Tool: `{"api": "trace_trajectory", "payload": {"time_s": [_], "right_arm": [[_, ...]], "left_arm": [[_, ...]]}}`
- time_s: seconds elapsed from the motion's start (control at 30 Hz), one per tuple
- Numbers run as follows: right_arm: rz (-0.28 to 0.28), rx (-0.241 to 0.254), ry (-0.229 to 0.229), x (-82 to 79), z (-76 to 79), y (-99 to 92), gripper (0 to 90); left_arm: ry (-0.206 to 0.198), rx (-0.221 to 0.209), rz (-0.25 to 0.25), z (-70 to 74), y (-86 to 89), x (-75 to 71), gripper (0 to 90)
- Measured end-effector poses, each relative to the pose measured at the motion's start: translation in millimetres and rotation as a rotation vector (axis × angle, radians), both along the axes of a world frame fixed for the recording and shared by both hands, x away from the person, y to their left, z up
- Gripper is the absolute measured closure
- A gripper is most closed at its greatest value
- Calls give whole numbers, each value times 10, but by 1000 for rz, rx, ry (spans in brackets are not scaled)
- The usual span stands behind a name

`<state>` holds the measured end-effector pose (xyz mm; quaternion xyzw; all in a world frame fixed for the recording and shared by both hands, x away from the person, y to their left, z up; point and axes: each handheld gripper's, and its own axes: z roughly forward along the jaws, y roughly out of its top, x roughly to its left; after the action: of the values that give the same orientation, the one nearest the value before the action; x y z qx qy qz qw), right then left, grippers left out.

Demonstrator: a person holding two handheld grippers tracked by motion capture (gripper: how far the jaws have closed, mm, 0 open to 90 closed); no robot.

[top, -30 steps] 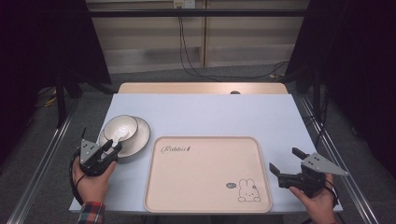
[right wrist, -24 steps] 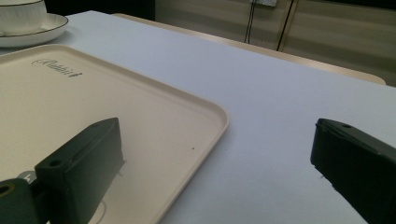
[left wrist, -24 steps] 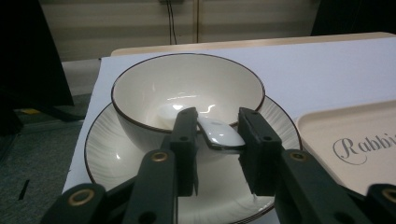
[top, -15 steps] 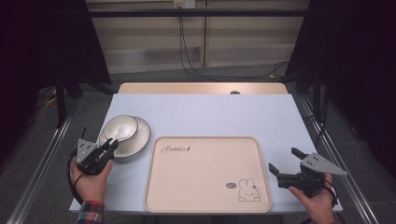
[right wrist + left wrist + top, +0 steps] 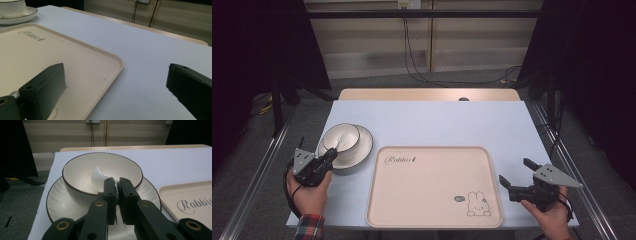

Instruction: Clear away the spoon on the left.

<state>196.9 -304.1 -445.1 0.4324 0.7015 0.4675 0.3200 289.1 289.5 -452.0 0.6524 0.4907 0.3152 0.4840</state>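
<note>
A: Where are we standing with the spoon [image 5: 100, 176]?

B: Our left gripper [image 5: 116, 185] is pinching its handle in the bowl [image 5: 340, 138], at nine o'clock from the tray [image 5: 434, 187]. Our right gripper [image 5: 515, 180] is waiting, jaws spread; we're not lifting yet.

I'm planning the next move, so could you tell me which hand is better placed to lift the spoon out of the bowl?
Left. The left tool is shut on the white spoon at the bowl rim; the right tool is open beside the tray.
</note>
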Motion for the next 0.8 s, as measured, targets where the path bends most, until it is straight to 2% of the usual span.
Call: {"api": "trace_trajectory", "payload": {"time_s": [0.1, 0.13, 0.23, 0.27, 0.43, 0.53, 0.57, 0.7, 0.77, 0.8], "right_arm": [[3, 0, 0, -1, 0, 1, 19], [4, -2, -2, 0, -1, 0, 19], [3, -3, -2, 3, -2, 0, 19], [1, -3, -6, 7, -4, 0, 19], [5, 3, 0, 17, -7, -3, 19], [10, 7, -2, 31, -9, -3, 19], [10, 7, -2, 31, -9, -3, 19], [18, 19, 3, 57, -27, 0, 18], [20, 19, 5, 72, -34, 7, 18], [27, 22, 12, 79, -39, 18, 18]], "left_arm": [[-5, 0, 1, 11, 10, 2, 846], [-19, -12, 1, 29, 14, 6, 846], [-26, -7, 3, 55, 14, 18, 846], [-33, -19, 2, 81, 19, 45, 846], [-42, -14, 0, 132, 7, 121, 846], [-70, -42, 0, 170, 8, 221, 846], [-70, -42, 0, 170, 8, 221, 845], [-96, -43, -1, 259, -37, 415, 843], [-102, -57, 1, 268, -48, 452, 844], [-111, -61, 13, 298, -67, 558, 844]]}}
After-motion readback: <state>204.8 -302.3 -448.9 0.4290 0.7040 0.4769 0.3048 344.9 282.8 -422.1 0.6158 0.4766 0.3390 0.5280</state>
